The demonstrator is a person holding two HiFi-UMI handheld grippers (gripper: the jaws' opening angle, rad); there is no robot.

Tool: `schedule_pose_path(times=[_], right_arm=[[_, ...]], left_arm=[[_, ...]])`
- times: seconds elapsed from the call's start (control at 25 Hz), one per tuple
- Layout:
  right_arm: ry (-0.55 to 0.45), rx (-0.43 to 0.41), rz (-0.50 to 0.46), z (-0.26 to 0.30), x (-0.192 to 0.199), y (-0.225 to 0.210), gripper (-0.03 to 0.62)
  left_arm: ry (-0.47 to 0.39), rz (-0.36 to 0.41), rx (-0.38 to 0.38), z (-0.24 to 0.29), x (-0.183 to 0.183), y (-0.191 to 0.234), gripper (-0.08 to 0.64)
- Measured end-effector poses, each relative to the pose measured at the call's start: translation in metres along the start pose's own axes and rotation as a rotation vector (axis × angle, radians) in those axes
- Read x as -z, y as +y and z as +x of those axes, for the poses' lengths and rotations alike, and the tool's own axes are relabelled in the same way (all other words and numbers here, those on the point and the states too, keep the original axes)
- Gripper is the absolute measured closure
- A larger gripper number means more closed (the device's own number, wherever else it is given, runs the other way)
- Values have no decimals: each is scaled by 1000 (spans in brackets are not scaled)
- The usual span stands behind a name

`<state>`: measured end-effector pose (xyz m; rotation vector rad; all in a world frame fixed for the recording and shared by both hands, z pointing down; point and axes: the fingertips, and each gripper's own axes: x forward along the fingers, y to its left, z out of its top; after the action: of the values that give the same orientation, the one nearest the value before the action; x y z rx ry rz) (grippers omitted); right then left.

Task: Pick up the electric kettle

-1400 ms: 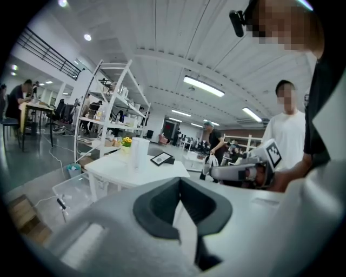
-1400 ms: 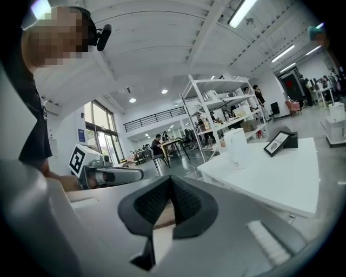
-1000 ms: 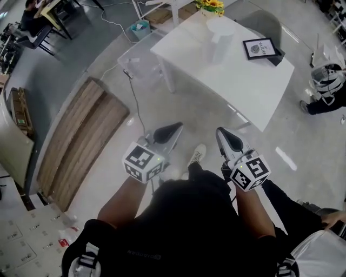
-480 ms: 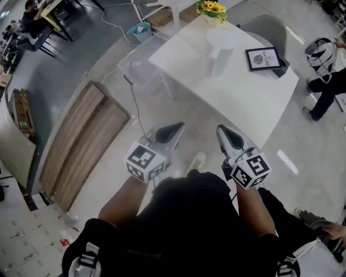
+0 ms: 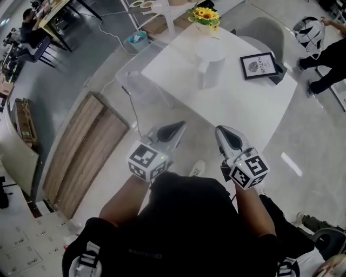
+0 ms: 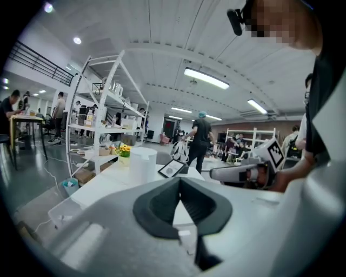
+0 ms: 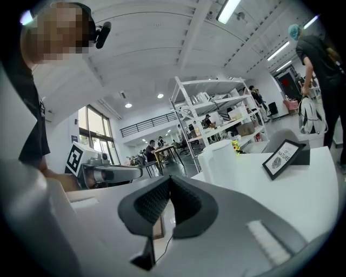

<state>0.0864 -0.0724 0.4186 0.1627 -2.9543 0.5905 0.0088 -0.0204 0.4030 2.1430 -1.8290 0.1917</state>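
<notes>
The white electric kettle (image 5: 210,62) stands upright on the white table (image 5: 238,108), near its far side. It also shows in the left gripper view as the kettle (image 6: 142,165) and in the right gripper view as the kettle (image 7: 223,162), ahead of both jaws and well apart from them. My left gripper (image 5: 170,130) and right gripper (image 5: 229,137) are held side by side in front of the person's body, short of the table's near edge. Both are shut with nothing between the pads (image 6: 180,183) (image 7: 169,186).
A framed picture (image 5: 260,58) and a pot of sunflowers (image 5: 204,15) share the table. A clear plastic box (image 5: 135,70) and a cable lie on the floor at the table's left, with wooden boards (image 5: 81,146) further left. A person (image 5: 324,48) stands at right, a chair (image 5: 265,30) behind the table.
The table and kettle have drawn nearer to both grippers as the person walks forward. The grippers keep their pose, both shut. The person at right has moved away upward in view.
</notes>
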Motion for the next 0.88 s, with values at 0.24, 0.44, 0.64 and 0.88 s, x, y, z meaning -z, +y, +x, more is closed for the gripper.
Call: schedule_pose_path(times=[0.24,0.44,0.64,0.88], right_arm=[[-24,17,20,-3,-7,-14,586],[-42,38,27,-6,-10,-30,586],[-52,52,22,-2,-12,-41,586],[-58,79,14,10,-20,-45,586]], left_arm=[[22,22,7,17,-8,4,557],[24,41,16,31,-14,5,557],[25,50,28,41,-12,10,557],[37,46,51,47,-15,28,557]])
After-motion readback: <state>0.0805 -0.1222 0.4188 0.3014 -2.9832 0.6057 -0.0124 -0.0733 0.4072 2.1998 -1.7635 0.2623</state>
